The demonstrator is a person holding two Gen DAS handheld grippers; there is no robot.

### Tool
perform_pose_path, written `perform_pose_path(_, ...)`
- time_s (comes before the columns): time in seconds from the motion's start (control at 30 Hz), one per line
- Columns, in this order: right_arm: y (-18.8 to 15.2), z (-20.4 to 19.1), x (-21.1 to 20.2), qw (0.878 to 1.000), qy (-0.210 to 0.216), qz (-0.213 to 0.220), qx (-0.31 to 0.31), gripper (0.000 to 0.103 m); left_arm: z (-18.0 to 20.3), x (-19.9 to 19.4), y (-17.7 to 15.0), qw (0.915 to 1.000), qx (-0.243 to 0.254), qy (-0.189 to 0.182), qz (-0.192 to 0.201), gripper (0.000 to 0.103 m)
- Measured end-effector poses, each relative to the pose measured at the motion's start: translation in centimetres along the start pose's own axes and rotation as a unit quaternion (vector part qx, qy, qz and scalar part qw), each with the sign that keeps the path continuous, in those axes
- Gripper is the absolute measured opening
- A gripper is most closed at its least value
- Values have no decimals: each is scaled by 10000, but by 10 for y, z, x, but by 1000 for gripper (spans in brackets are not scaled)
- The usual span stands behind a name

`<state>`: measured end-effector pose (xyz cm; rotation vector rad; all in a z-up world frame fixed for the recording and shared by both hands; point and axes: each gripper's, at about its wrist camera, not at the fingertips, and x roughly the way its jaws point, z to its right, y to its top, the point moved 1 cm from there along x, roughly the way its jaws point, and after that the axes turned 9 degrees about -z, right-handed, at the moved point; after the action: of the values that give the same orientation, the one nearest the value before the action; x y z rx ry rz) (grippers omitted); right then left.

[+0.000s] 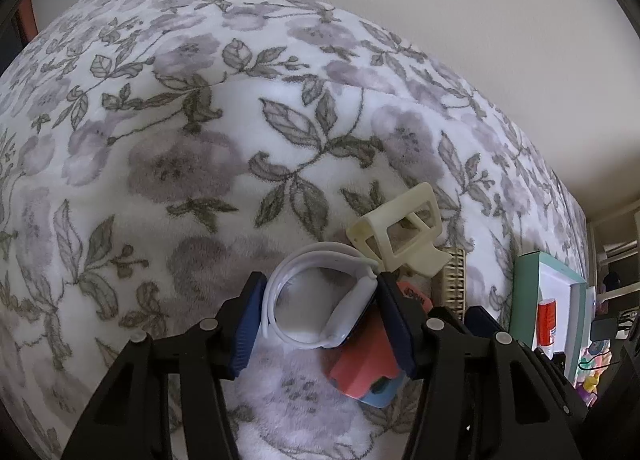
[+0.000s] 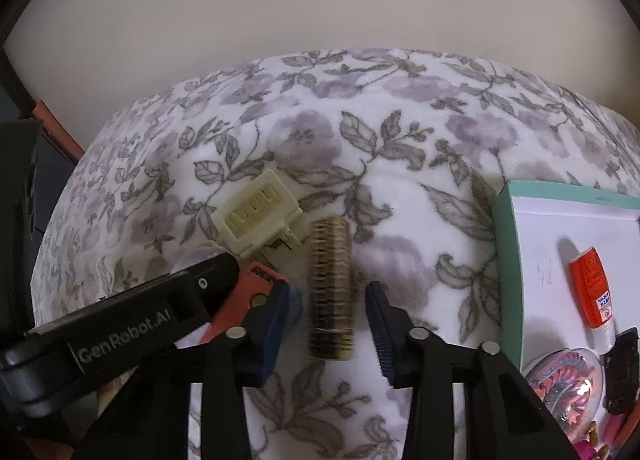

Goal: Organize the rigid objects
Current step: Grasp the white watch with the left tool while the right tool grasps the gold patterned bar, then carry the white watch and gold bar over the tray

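Left gripper point(image 1: 320, 300) spread wide around white watch point(image 1: 352, 320) — cream clip point(image 1: 400, 236) beyond, right gripper point(image 2: 330, 324) wide astride comb point(image 2: 331, 292).

This looks like a bedroom in a home. A soft fuzzy blanket point(image 1: 200, 148) with purple flowers and gray leaves covers a bed, and a plain wall point(image 2: 320, 0) stands right behind the blanket. At the blanket's right edge sits a green box point(image 2: 516, 260) holding a glue stick point(image 2: 592, 292) and small toys
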<state>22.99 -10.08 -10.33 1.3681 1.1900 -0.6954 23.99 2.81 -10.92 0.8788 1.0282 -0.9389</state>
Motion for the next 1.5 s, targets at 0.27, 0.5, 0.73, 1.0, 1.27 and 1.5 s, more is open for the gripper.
perform_pose_path(0.27, -9, 19, 4, 9982, 316, -139, 486, 25, -4, -5, -8, 9998, -195, -59, -36, 57)
perform_pose_path(0.5, -21, 25, -5, 9971, 359, -175, 653, 24, -10, -11, -18, 9987, -481, 127, -118, 56)
perform_pose_path(0.73, -33, 36, -33, 9950, 543, -52, 839, 22, -6, -30, -35, 9982, -464, 390, 21, 56)
perform_pose_path(1.0, -47, 52, -80, 9919, 647, 258, 1065, 22, 17, -63, -59, 9990, -374, 119, 232, 56)
perform_pose_path(1.27, -54, 88, -138, 9863, 530, 806, 1338, 22, 53, -98, -73, 9980, -176, -122, 592, 56)
perform_pose_path(1.5, -61, 136, -170, 9789, 135, 1002, 1775, 22, 98, -105, -77, 9967, 222, -425, 650, 56)
